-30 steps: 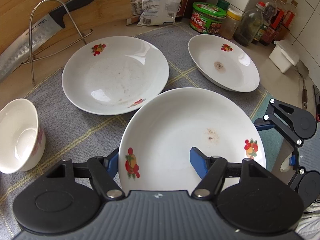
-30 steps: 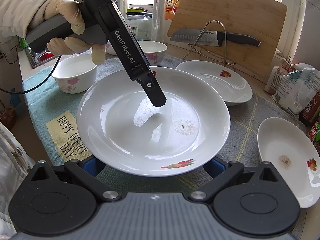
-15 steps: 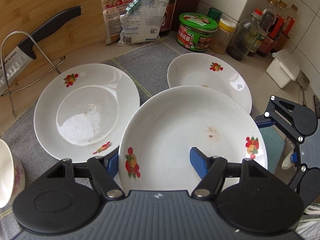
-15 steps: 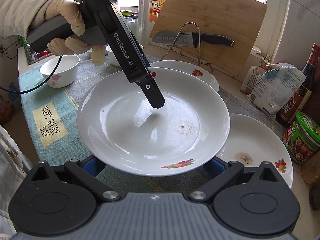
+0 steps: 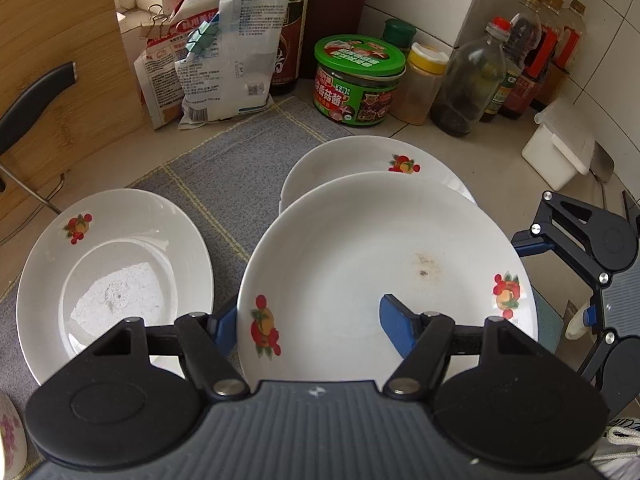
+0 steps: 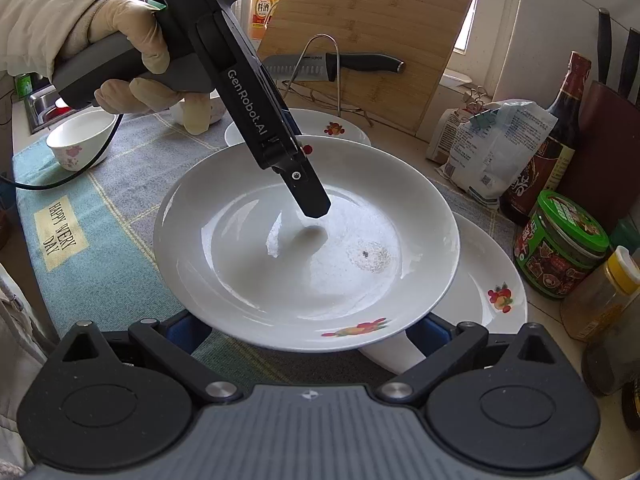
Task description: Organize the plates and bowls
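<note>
A white plate with fruit prints (image 5: 360,264) is held in the air, also seen in the right wrist view (image 6: 304,248). My left gripper (image 5: 308,324) is shut on its near rim, one finger inside and one under. My right gripper (image 6: 304,332) holds the plate's opposite rim, its fingers wide apart and under the plate; its grip is hidden. The held plate hovers over a second plate (image 5: 372,160) lying on the mat. A third plate (image 5: 108,280) lies to the left. A white bowl (image 6: 80,136) with pink flowers stands far left.
A grey mat (image 5: 224,160) covers the counter. Behind it stand food bags (image 5: 216,60), a green-lidded jar (image 5: 356,80), bottles (image 5: 472,84) and a white box (image 5: 560,148). A cutting board (image 6: 368,40) and a knife on a wire rack (image 6: 332,66) stand at the wall.
Both grippers have carried the held plate to the right, from beside the left plate to above the right-hand plate. The bowl has slid almost out of the left wrist view.
</note>
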Demonstrator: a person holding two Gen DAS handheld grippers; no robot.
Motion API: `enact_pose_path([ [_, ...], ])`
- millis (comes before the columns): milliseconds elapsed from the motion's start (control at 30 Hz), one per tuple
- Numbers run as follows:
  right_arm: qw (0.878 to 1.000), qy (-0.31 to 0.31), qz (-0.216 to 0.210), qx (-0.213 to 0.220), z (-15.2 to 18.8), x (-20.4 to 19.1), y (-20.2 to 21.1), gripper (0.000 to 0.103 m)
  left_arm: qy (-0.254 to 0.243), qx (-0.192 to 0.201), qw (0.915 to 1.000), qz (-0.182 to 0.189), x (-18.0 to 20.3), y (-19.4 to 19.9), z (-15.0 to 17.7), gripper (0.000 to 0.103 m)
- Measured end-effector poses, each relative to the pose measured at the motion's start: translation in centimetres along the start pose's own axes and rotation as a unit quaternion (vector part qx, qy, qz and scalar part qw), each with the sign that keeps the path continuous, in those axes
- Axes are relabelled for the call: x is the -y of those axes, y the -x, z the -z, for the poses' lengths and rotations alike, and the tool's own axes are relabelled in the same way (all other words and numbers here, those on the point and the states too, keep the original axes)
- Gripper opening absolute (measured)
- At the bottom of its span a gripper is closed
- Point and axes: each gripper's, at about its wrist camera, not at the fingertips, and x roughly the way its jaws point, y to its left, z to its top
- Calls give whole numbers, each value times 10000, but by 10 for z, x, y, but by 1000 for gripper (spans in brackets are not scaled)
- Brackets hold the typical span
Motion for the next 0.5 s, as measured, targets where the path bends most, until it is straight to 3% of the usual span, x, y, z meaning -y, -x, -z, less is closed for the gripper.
enact_pose_path([
  [500, 9992, -239, 289, -130, 14, 29, 4, 103, -294, -73, 9993, 221, 15, -33, -35, 70],
])
